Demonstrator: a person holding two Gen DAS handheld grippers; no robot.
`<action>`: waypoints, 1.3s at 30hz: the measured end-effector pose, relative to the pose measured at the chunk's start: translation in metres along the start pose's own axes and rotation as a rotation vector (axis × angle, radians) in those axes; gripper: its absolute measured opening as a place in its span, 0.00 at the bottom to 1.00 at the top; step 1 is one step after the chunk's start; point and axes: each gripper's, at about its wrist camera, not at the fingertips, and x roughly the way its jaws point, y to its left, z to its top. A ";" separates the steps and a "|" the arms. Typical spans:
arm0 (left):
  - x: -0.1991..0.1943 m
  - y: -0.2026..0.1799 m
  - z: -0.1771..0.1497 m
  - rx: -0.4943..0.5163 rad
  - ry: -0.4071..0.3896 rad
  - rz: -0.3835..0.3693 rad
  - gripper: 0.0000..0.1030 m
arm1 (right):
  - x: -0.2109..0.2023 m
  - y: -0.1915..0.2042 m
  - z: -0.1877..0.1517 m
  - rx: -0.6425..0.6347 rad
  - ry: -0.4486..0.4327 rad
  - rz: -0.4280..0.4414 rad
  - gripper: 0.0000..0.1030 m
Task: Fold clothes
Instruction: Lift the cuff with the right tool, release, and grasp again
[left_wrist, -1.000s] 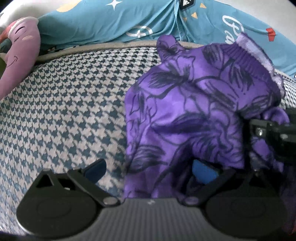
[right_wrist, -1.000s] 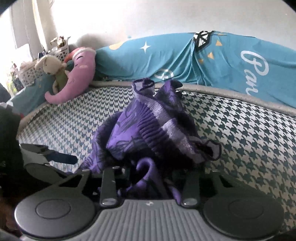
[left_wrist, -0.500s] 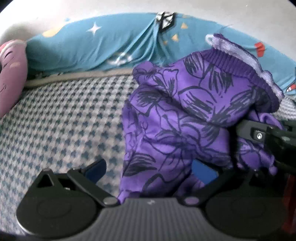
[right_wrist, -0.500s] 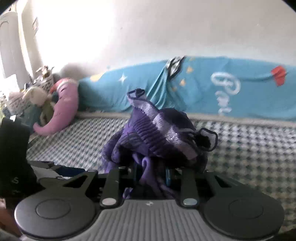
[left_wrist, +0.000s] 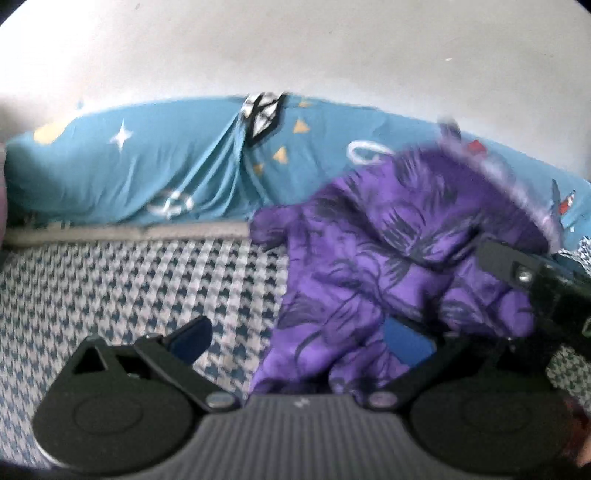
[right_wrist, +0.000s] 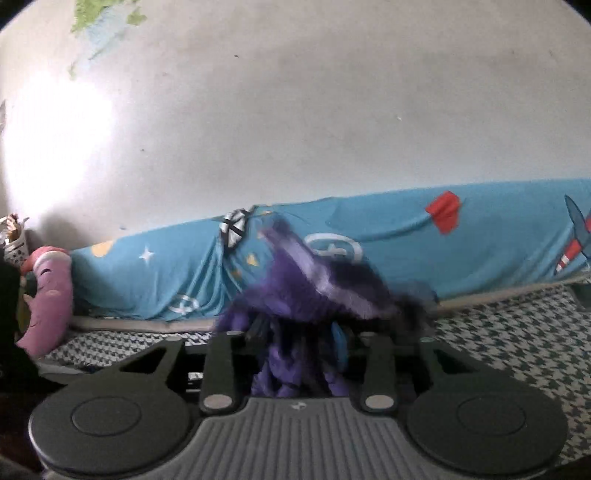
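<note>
Purple cloth (left_wrist: 384, 258) with a dark flower print hangs bunched in the air above the checked bed cover (left_wrist: 122, 288), lifted clear of it on the left. In the left wrist view the left gripper (left_wrist: 299, 343) stands wide: its left finger (left_wrist: 192, 336) is bare over the cover, while its right finger's blue pad (left_wrist: 404, 341) shows through a gap in the cloth, which drapes over it. Nothing is pinched between these 2 fingers. The right gripper (left_wrist: 532, 280) comes in from the right edge, its black tip buried in the cloth.

In the right wrist view the cloth (right_wrist: 306, 295) is blurred and rises in a peak, with a pale ribbed hem on top. A fold of it hangs down between the right gripper's (right_wrist: 299, 350) 2 fingers, which are opening; whether the pads press on it is unclear, though it stays bunched there. Behind lies a blue sheet (right_wrist: 424, 251) with stars and planes, against a white wall (right_wrist: 295, 110). A pink plush (right_wrist: 48, 295) sits at the far left.
</note>
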 end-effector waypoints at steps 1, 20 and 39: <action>0.003 0.003 -0.001 -0.012 0.016 0.000 1.00 | -0.001 -0.004 0.000 -0.002 0.002 -0.001 0.40; 0.001 0.011 -0.037 0.084 0.102 -0.017 1.00 | -0.010 -0.076 -0.029 0.119 0.168 -0.071 0.53; -0.022 0.039 -0.079 0.051 0.118 0.051 1.00 | 0.019 -0.051 -0.061 0.183 0.229 0.075 0.20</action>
